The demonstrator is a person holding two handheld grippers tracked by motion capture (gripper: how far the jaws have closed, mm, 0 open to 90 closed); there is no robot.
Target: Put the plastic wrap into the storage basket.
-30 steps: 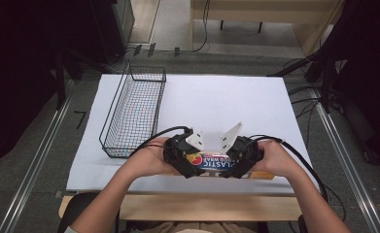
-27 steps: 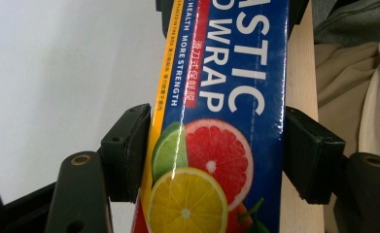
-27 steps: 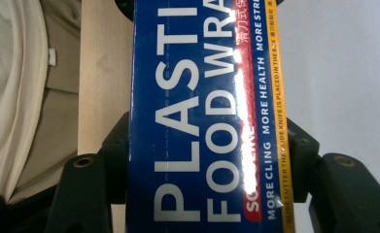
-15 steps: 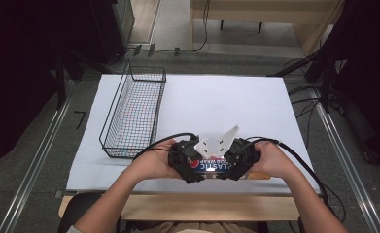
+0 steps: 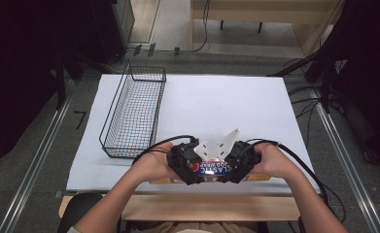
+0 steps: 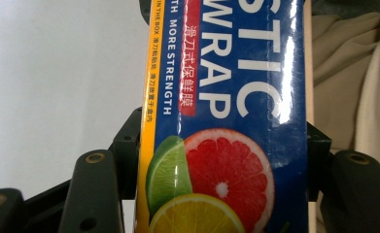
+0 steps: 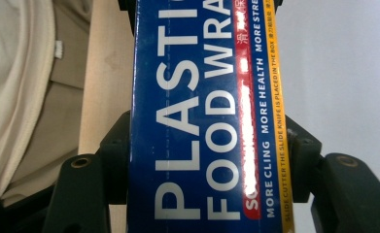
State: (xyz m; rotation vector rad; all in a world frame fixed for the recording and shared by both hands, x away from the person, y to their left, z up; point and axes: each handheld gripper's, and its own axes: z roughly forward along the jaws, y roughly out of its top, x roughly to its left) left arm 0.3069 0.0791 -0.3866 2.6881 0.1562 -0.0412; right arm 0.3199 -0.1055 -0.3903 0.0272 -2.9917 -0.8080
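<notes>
A long blue plastic food wrap box lies crosswise near the table's front edge, and both grippers hold it. My left gripper grips its left part. In the left gripper view the box, printed with citrus fruit, sits between the black jaws of the left gripper. Those jaws have just been closing, and their pads now press on both sides of the box. My right gripper grips the right part. In the right gripper view the jaws of the right gripper clamp the box on both sides.
A black wire basket stands on the left of the white table sheet. The wooden front edge runs just below the hands. Cables trail from both grippers, and dark equipment flanks the table.
The left gripper has shifted slightly right along the box. The right hand and the box have stayed about where they were.
</notes>
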